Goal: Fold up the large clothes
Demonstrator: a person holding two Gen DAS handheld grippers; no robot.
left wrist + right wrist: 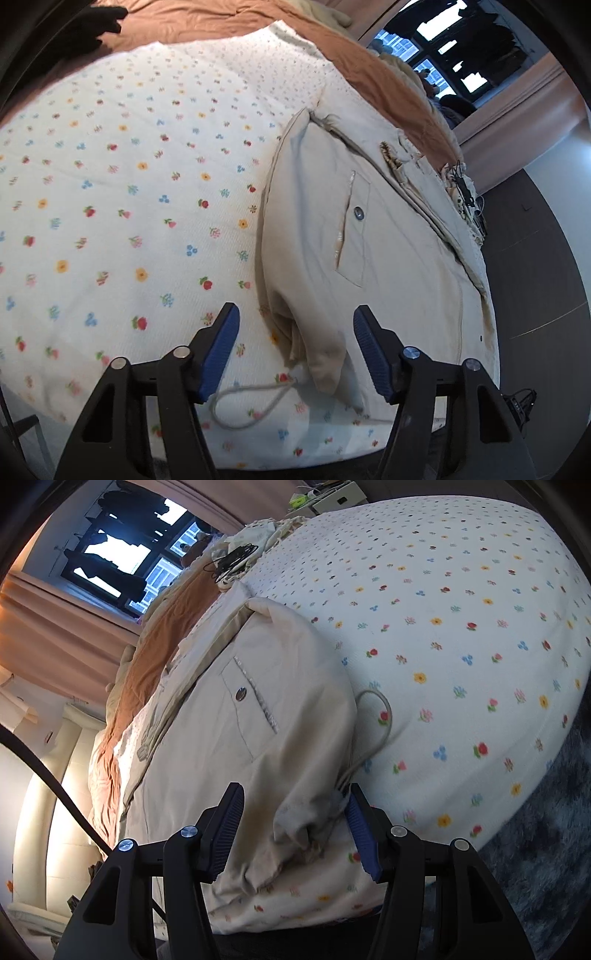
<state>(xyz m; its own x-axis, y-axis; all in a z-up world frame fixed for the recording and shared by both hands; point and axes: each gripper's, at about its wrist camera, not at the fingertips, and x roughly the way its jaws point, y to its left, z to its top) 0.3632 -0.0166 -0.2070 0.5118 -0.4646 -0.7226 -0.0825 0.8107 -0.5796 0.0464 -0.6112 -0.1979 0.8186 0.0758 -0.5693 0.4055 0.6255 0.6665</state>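
A beige jacket with a snap-button pocket lies folded on a floral bedsheet. Its bunched hem corner sits between the blue pads of my open left gripper, and a grey drawstring loops out beside it. In the right wrist view the same jacket lies on the sheet. My right gripper is open around the crumpled hem corner, and the drawstring curls to the right.
An orange blanket lies beyond the sheet, also seen in the right wrist view. Black cables sit at the bed's far end. A window and curtains are behind. A dark blue rug covers the floor.
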